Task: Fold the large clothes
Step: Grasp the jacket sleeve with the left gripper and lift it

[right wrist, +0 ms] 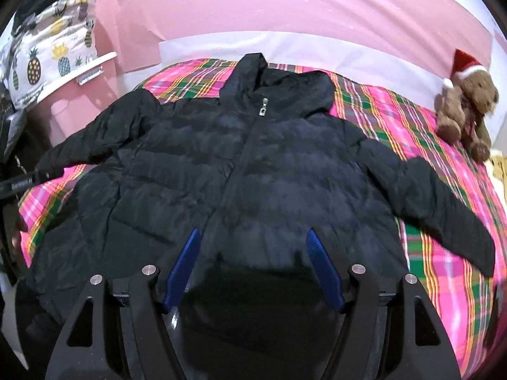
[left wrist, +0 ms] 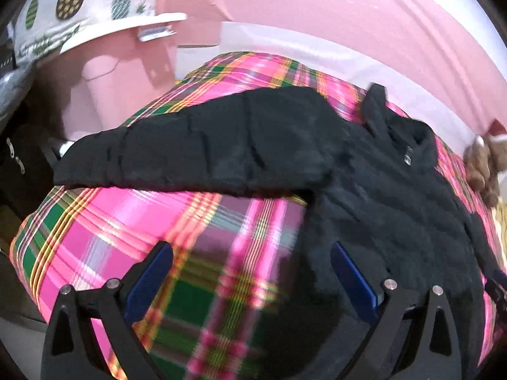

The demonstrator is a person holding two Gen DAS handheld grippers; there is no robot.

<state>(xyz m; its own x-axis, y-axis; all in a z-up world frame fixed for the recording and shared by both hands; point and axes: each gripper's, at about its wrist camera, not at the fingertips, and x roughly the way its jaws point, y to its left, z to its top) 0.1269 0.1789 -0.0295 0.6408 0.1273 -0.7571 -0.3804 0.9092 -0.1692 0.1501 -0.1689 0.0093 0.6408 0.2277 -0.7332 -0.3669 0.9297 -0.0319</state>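
While the black puffer jacket [right wrist: 247, 164] is lying spread flat, front up, on the bed's pink plaid blanket [right wrist: 412, 120], both pairs of tongs are hovering above it with nothing between their blue pads. The jacket's hood is pointing toward the far pink wall [right wrist: 285, 9], its zipper is closed up to the collar, and its two sleeves are reaching out to the left and right. The right tongs [right wrist: 252, 266] are sitting wide apart over the near hem, close to the zipper line. The left tongs [left wrist: 252, 281] are also standing apart, hanging over bare blanket just left of the jacket's body, with the left sleeve [left wrist: 190, 155] stretching across beyond them. A brown teddy bear [right wrist: 465, 110] in a red Santa hat is sitting at the far right edge of the bed, apart from the jacket. A pineapple-print cloth [right wrist: 54, 57] is resting on a pink stand at the far left.
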